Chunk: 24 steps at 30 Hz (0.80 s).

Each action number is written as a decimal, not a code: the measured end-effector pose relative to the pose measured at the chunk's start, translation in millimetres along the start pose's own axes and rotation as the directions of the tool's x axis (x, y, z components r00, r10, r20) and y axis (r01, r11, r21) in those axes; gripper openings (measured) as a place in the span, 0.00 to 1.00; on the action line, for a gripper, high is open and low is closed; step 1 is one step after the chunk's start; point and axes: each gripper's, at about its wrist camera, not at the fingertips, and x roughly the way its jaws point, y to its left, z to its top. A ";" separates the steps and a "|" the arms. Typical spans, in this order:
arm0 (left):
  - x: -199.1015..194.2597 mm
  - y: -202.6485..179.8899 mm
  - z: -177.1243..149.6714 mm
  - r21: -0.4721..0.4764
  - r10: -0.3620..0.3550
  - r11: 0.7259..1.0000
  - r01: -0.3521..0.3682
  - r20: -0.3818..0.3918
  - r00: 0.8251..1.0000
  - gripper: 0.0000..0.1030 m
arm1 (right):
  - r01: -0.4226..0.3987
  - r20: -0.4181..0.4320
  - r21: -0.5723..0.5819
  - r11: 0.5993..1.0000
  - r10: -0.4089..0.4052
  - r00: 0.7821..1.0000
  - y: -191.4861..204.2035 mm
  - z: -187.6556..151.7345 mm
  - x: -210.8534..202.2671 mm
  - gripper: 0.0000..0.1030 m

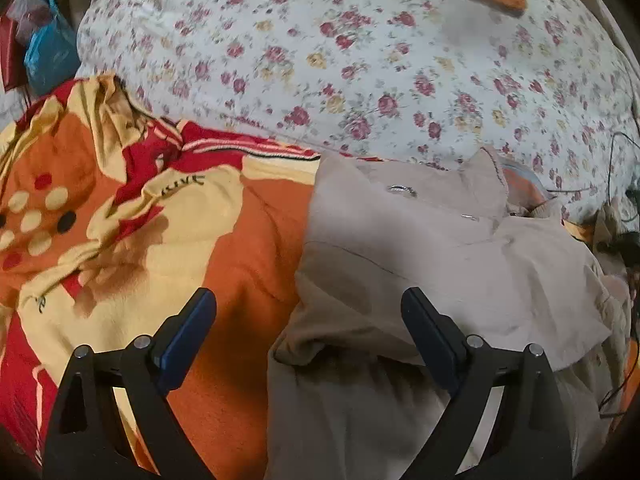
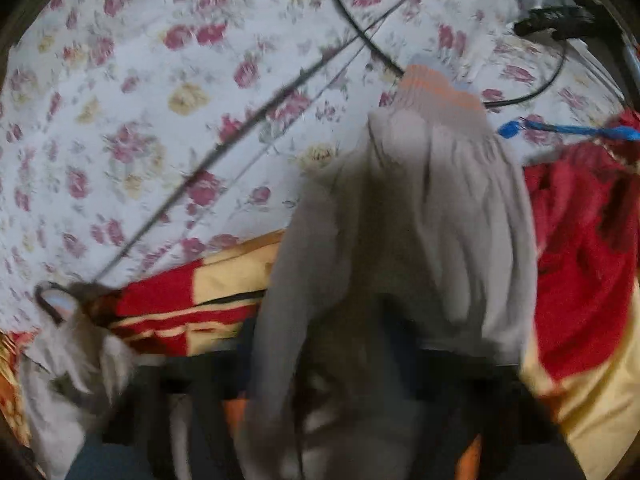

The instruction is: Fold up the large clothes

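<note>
The left tongs point(image 1: 308, 312) stood wide open, gripping nothing, one finger over the orange, red and yellow blanket point(image 1: 224, 248) and the other over the beige jacket point(image 1: 440, 248), which lay spread on that blanket with two metal snaps point(image 1: 401, 190) showing. Behind both lay the floral bedsheet point(image 1: 360, 64).

The right tongs point(image 2: 360, 360) were buried under a bunched grey-beige sleeve point(image 2: 420, 208) with an orange-striped ribbed cuff point(image 2: 436, 88); whether they pinched it could not be told, since motion blur and fabric hid the fingers. A black cable point(image 2: 224, 148) crossed the sheet, and a blue cord point(image 2: 560, 129) ran in from the right edge.
</note>
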 end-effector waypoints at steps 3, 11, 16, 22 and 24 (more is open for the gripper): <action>-2.4 4.5 0.9 -0.031 -0.011 0.999 0.011 0.003 1.000 0.92 | -0.103 0.071 0.014 0.995 0.102 0.992 -3.8 -3.3 -29.9 0.01; -22.9 13.5 3.5 -0.087 -0.028 0.996 0.035 0.078 0.997 0.92 | -0.419 0.188 -0.251 0.873 0.468 0.863 55.4 -31.0 -188.4 0.01; -22.3 24.5 3.9 -0.145 -0.061 0.987 0.072 0.079 0.995 0.92 | -0.508 0.034 -0.502 0.700 0.603 0.797 161.6 -115.6 -220.6 0.09; -25.2 31.4 1.5 -0.194 -0.153 0.967 0.166 0.080 0.985 0.92 | -0.471 -0.199 -0.605 0.642 0.451 0.870 212.1 -203.9 -167.1 0.49; -26.7 26.9 1.2 -0.183 -0.170 0.966 0.184 0.087 0.982 0.92 | -0.508 -0.216 -0.559 0.655 0.476 0.852 199.9 -211.1 -169.7 0.49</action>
